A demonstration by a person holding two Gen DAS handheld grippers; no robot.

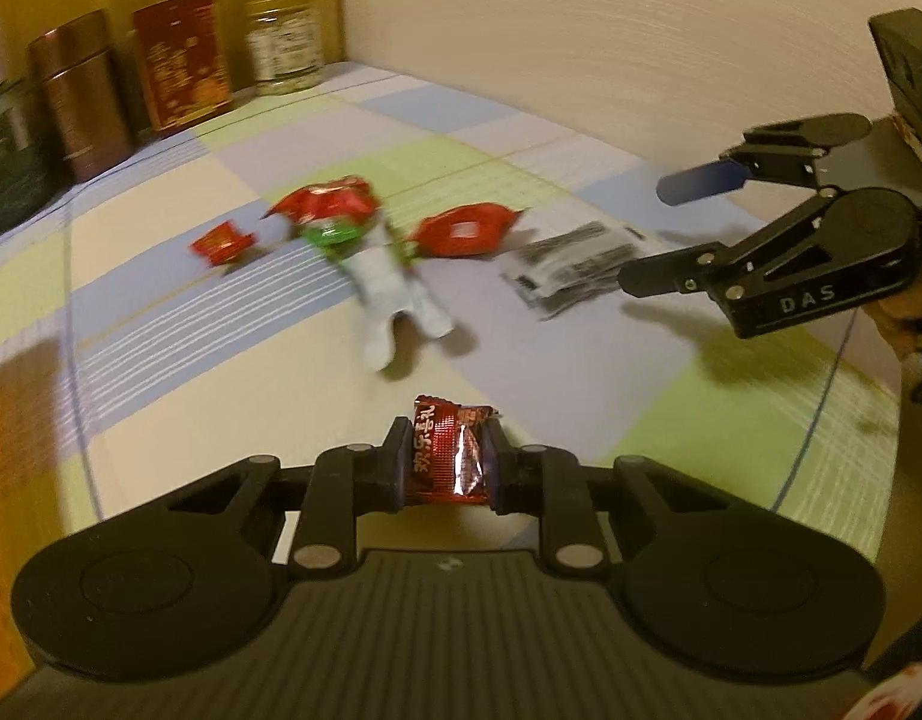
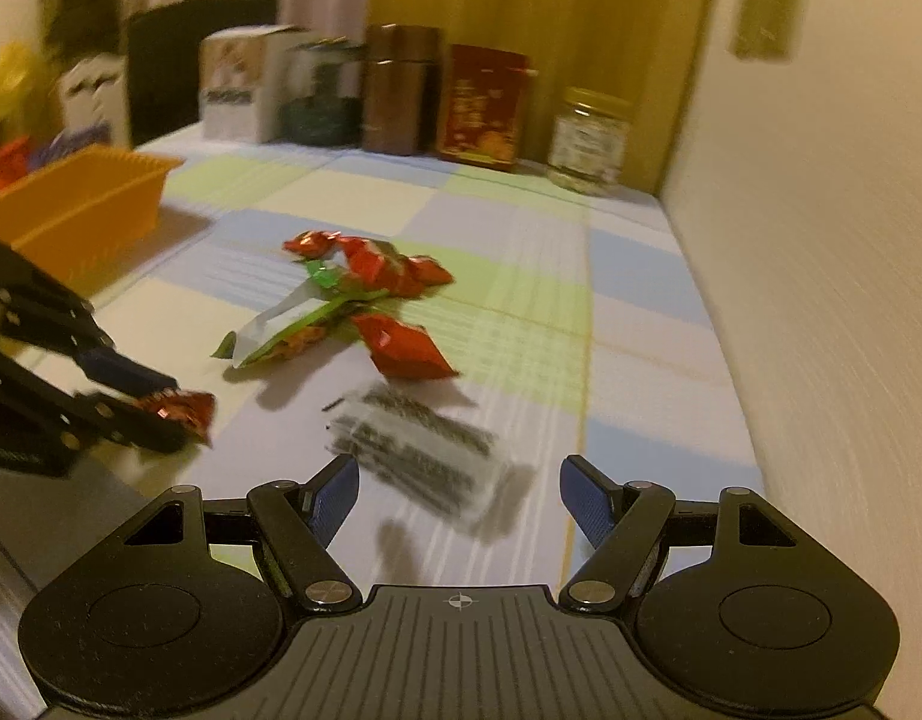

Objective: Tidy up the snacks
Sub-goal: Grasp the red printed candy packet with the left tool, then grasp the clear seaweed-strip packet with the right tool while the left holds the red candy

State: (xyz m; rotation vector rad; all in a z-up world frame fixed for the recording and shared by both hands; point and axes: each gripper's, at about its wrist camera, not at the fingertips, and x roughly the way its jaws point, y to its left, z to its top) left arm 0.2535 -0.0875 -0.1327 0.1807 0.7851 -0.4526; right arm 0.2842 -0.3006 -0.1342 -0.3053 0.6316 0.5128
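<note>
My left gripper [image 1: 446, 462] pinches a dark red candy wrapper [image 1: 453, 456] between its jaws. My right gripper [image 2: 459, 495] hangs with its jaws spread, nothing between them; just ahead of them lies a black-and-white packet [image 2: 422, 456]. Farther ahead sit the red snack packets [image 2: 371, 267], and left of them the orange basket [image 2: 83, 210].

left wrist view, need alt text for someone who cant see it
The left gripper is shut on a small dark red snack packet above a pastel checked tablecloth. Ahead lie loose red wrappers, a white packet and a black-and-white sachet; the right gripper hangs open at the right, and tins and a jar line the back.
</note>
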